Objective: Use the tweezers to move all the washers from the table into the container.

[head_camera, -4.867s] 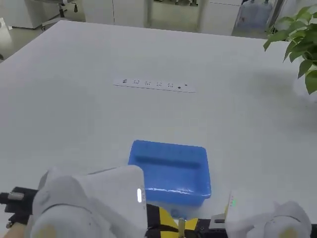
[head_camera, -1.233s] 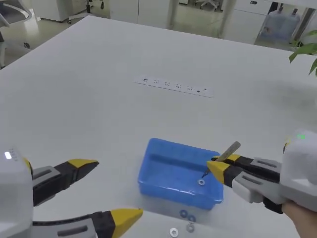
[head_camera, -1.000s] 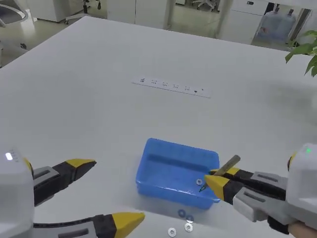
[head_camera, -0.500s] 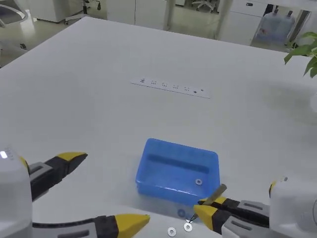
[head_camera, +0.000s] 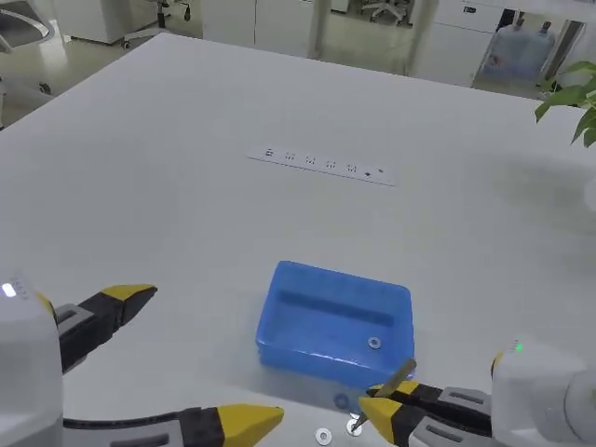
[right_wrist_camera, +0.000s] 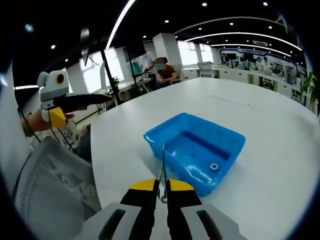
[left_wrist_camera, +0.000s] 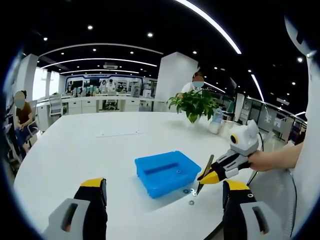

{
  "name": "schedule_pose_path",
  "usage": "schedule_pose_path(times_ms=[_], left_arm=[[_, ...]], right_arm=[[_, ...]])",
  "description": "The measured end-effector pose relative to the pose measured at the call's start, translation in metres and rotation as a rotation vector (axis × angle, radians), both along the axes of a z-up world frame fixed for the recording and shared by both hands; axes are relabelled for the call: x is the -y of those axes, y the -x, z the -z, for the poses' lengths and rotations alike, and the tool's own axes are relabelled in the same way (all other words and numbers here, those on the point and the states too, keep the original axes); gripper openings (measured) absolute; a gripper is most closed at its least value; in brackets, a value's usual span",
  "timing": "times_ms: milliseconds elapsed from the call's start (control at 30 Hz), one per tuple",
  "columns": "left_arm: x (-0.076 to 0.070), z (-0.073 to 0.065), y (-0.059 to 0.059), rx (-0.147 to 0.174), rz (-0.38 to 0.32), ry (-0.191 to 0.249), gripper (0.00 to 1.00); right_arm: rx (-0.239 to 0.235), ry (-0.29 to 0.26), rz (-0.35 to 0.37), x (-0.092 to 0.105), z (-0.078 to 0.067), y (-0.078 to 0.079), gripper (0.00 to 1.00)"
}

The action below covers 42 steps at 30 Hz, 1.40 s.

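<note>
A blue container [head_camera: 317,317] sits near the table's front edge with one washer [head_camera: 374,343] inside. Three washers [head_camera: 323,436] lie on the table just in front of it. My right gripper [head_camera: 368,408] is shut on the tweezers [head_camera: 395,382], whose tip points down at the loose washers. In the right gripper view the tweezers [right_wrist_camera: 163,165] stick out between the closed jaws of that gripper [right_wrist_camera: 161,186], toward the container [right_wrist_camera: 200,145]. My left gripper [head_camera: 216,352] hangs open to the left of the container, holding nothing. From the left gripper view [left_wrist_camera: 164,184], the container [left_wrist_camera: 160,172] lies ahead.
A flush power strip [head_camera: 321,166] lies in the table's middle. A potted plant [head_camera: 570,88] stands at the far right. A mesh chair [right_wrist_camera: 45,190] sits by the table edge. People sit at the far side in the gripper views.
My right gripper has drawn the tweezers back from over the container and lowered them to the loose washers in front. The left gripper has barely moved.
</note>
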State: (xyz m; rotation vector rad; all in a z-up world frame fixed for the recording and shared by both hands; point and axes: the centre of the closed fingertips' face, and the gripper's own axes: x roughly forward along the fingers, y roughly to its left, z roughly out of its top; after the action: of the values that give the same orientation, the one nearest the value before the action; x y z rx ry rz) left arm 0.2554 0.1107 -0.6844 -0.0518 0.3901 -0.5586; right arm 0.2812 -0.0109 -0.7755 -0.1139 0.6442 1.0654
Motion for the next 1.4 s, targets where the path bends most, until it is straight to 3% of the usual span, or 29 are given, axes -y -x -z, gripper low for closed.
schedule_pose_path(times_ms=[133, 400, 533, 1033, 1400], left_arm=[[0.002, 0.000, 0.001, 0.001, 0.008, 0.003, 0.99], [0.004, 0.000, 0.002, -0.005, 0.015, -0.003, 0.99], [0.005, -0.001, 0.002, -0.004, 0.016, -0.003, 0.99], [0.008, 0.002, 0.004, -0.009, 0.029, -0.011, 0.99], [0.005, 0.001, 0.005, -0.007, 0.019, -0.013, 0.99]], right_arm=[[0.004, 0.023, -0.020, -0.001, 0.006, 0.003, 0.04], [0.036, 0.010, -0.025, -0.002, 0.002, 0.002, 0.04], [0.029, 0.015, -0.029, -0.003, 0.007, 0.002, 0.04], [0.157, 0.104, -0.159, -0.004, 0.008, 0.014, 0.03], [0.118, 0.079, -0.126, 0.001, 0.004, 0.015, 0.03]])
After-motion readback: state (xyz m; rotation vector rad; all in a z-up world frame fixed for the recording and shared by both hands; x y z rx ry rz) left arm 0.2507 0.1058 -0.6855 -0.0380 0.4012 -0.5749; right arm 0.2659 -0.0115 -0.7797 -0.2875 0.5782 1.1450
